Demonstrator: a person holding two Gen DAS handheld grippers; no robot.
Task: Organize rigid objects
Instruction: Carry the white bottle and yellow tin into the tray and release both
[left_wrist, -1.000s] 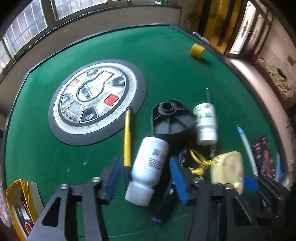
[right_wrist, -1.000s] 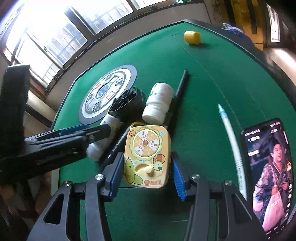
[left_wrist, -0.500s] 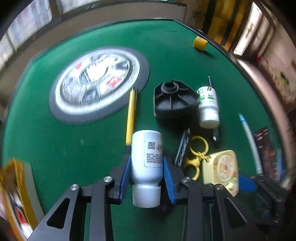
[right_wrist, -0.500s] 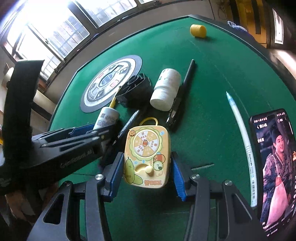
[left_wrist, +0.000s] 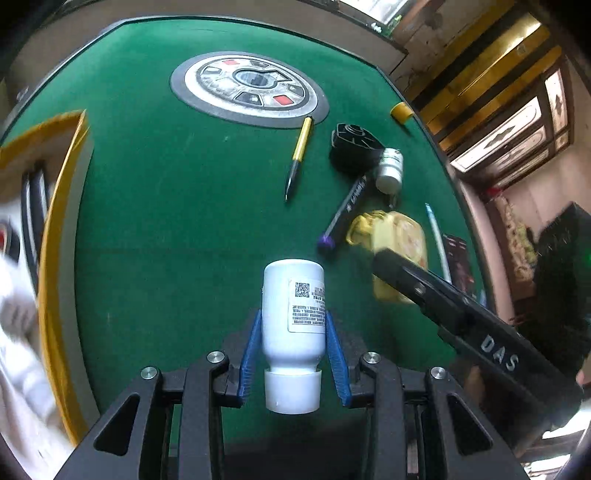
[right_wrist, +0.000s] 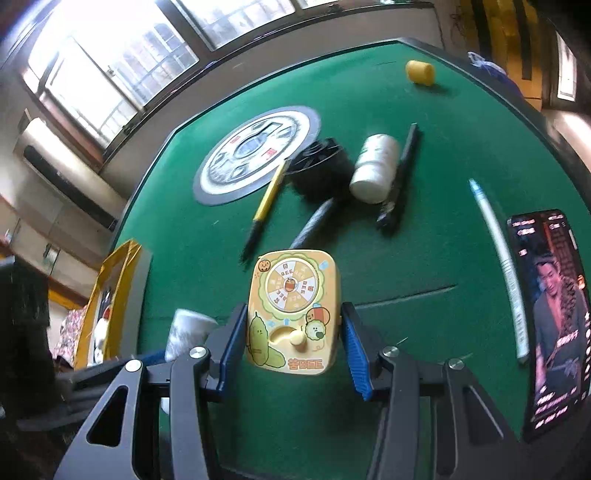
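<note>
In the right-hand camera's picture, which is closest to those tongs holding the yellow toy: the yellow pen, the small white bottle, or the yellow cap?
1. Yellow pen, just beyond the right tongs, slightly left.
2. Small white bottle, farther, to the right.
3. Yellow cap, farthest, near the table's far edge.

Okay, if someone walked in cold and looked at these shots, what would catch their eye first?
Probably the two grips: the left gripper has its jaws clamped on a white bottle, cap toward the camera, and the right gripper holds a yellow cartoon toy. Next, the green felt table, with a lit phone at its right edge.
</note>
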